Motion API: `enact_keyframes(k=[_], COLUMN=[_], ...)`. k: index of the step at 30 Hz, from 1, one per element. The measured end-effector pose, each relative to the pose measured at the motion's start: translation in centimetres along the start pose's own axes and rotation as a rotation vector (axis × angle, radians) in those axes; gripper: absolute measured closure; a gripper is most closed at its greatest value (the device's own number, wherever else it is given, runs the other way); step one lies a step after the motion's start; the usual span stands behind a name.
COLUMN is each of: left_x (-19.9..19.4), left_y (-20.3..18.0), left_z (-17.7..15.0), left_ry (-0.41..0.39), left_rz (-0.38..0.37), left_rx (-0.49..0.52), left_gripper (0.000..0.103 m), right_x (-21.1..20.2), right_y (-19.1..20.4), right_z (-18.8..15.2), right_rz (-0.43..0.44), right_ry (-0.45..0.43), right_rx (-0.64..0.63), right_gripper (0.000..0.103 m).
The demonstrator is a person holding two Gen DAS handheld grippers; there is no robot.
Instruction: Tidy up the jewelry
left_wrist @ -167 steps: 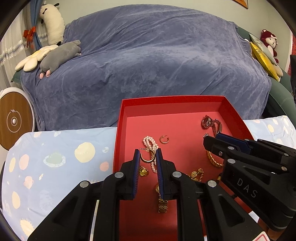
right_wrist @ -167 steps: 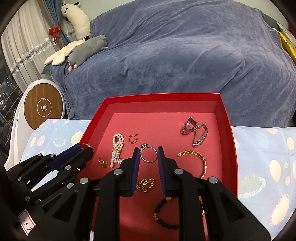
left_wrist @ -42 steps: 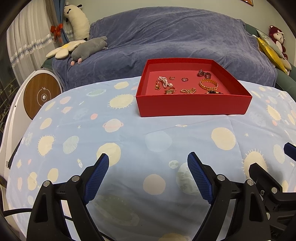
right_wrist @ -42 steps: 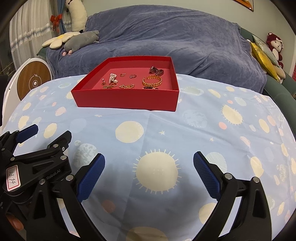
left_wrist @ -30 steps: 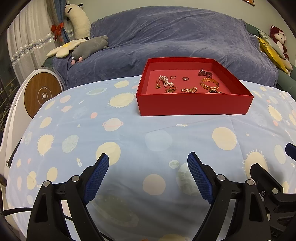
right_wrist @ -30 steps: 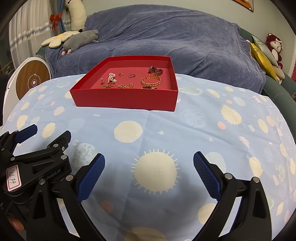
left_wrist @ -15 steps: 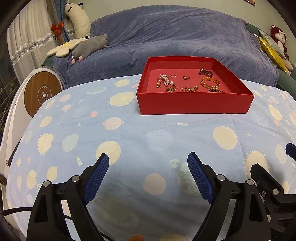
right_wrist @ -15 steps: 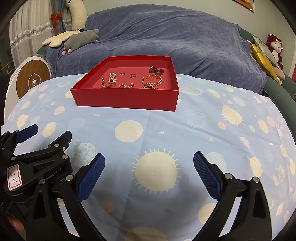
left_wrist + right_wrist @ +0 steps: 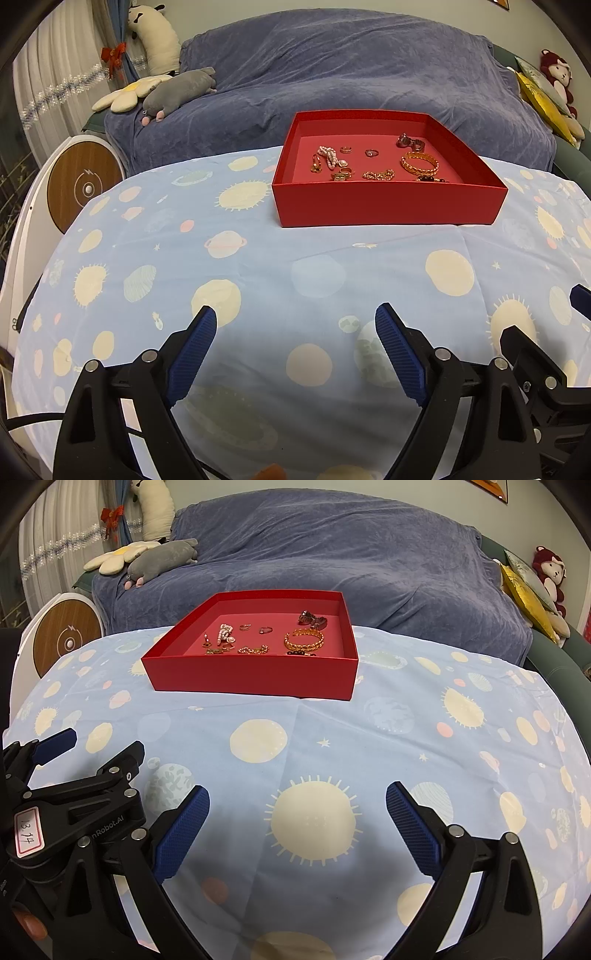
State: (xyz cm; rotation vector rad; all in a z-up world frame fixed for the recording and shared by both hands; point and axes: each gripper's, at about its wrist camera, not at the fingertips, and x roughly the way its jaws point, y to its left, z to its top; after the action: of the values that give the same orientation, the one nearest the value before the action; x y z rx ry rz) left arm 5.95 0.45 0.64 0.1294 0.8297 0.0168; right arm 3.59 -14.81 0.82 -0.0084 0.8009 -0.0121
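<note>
A red tray [image 9: 388, 206] stands at the far side of the table; it also shows in the right wrist view [image 9: 251, 675]. Inside lie several pieces: a gold bangle [image 9: 420, 163], a pearl string [image 9: 330, 156], a gold chain [image 9: 378, 174], a ring [image 9: 371, 152] and a watch [image 9: 410, 141]. My left gripper [image 9: 295, 321] is open and empty, low over the cloth well in front of the tray. My right gripper [image 9: 297, 797] is open and empty too, with the left gripper [image 9: 88, 755] beside it on the left.
The table wears a light blue cloth [image 9: 406, 738] printed with suns and planets. Behind it is a sofa under a blue throw [image 9: 351, 74] with plush toys [image 9: 177, 92]. A round white and wood device [image 9: 79, 188] stands at the left.
5.6 s ago both grippers were nearly shut over the tray, around a hoop earring and a ring. Now both are open, empty and drawn back. Over the last second almost nothing moves.
</note>
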Motion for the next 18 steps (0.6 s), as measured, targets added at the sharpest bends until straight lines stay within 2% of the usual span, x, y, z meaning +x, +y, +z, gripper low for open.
enact_keyframes(k=[18], left_x=[-0.06], left_y=[-0.09], left_z=[0.03], left_ry=[-0.005], left_rz=[0.002], left_rx=[0.002], left_gripper=[0.018], right_x=[0.0], right_y=[-0.03], right_z=[0.0], right_rz=[0.0], right_ry=[-0.001], right_rx=[0.0], right_gripper=[0.008])
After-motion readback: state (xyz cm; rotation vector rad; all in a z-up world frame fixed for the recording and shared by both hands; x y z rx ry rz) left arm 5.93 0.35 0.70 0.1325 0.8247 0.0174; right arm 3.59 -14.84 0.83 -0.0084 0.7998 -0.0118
